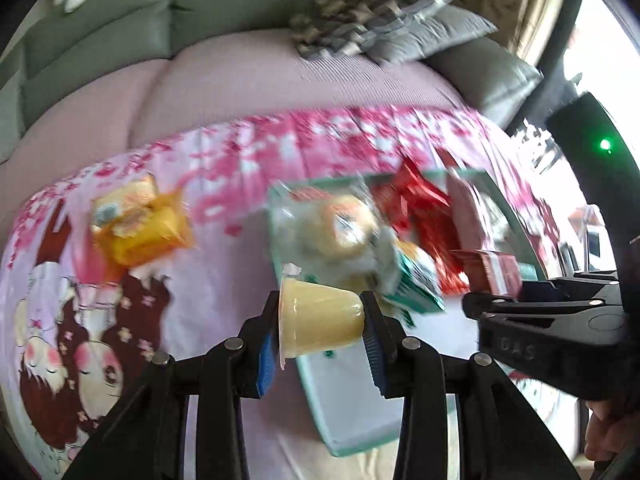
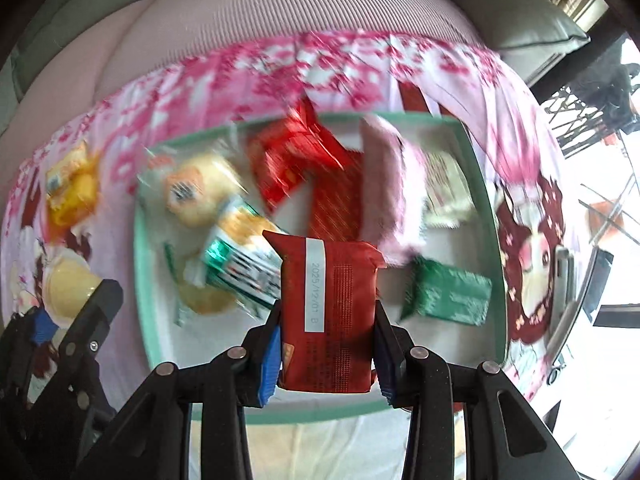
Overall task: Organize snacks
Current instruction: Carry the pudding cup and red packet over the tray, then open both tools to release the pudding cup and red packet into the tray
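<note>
The left tongs (image 1: 322, 316) clamp a pale yellow plastic jelly cup (image 1: 320, 318) end to end; the right tongs (image 2: 326, 332) clamp a dark red foil snack packet (image 2: 330, 312). Beyond both, the mint-rimmed white tray (image 2: 142, 240) is crowded, so either could slip out or land on other snacks.

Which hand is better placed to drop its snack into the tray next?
Right. The right gripper holds the red packet directly above the tray; the left gripper, holding the jelly cup, sits at its edge.

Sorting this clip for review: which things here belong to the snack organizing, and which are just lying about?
Job:
left gripper holding yellow jelly cup
right gripper holding red packet
mint tray
orange snack bag, outside the tray

Lying about:
patterned cloth
grey cushions
</note>
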The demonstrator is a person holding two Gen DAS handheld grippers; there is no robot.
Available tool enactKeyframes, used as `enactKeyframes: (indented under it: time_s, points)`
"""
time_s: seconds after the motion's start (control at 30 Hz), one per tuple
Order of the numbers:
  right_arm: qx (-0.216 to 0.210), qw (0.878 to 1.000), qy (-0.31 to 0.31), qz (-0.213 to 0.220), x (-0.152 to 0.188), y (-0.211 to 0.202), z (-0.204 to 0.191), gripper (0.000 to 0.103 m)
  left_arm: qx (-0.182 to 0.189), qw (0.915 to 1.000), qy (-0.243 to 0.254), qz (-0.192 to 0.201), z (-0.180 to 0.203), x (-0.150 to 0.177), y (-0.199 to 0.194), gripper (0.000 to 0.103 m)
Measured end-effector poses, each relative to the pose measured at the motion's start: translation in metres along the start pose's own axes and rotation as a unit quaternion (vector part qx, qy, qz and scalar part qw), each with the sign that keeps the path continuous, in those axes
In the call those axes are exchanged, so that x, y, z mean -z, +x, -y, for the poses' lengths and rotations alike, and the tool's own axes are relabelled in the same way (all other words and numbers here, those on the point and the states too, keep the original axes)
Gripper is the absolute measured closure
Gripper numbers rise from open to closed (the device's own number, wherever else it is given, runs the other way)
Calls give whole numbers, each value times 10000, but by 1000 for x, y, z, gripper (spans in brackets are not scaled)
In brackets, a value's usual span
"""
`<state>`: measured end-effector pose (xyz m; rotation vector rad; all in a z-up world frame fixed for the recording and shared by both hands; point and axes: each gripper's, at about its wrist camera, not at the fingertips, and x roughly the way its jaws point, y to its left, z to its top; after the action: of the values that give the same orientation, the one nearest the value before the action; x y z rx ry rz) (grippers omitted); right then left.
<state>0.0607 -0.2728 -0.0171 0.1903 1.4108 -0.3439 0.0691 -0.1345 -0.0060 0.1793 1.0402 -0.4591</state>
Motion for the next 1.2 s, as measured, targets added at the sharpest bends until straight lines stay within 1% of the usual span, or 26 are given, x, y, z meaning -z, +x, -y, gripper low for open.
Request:
enactKeyframes:
  time_s: [0.13,0.33,0.53,0.63,0.7,0.73,0.83,0.9,1.0,1.2]
  points:
    - [-68,9998,46,-164,12,15,8,61,-51,9996,147,-226,14,11,12,63]
    - [-98,9995,68,-308,19,31,10,61,-179,9975,323,-601,28,27,31,63]
    - [-62,9989,133,-435,22,45,14,61,-285,9955,463,-773,36,35,48,63]
    - [-84,9987,163,-467,23,47,17,61,-225,9959,360,-794,33,35,48,63]
    - [-91,9986,140,-501,22,50,20,61,-172,9959,257,-850,30,36,47,57]
    - [-85,9985,133,-520,20,50,21,61,-121,9960,219,-857,28,35,46,55]
    - [-92,9986,149,-496,17,44,22,58,-81,9964,161,-828,26,33,42,41]
    - [-85,9988,149,-463,15,38,19,55,16,9970,137,-760,25,31,36,41]
    - [-63,9991,136,-395,12,26,23,54,24,9979,104,-633,24,26,27,40]
    - [8,9997,108,-199,4,-2,26,54,-196,9992,-78,-334,8,16,7,39]
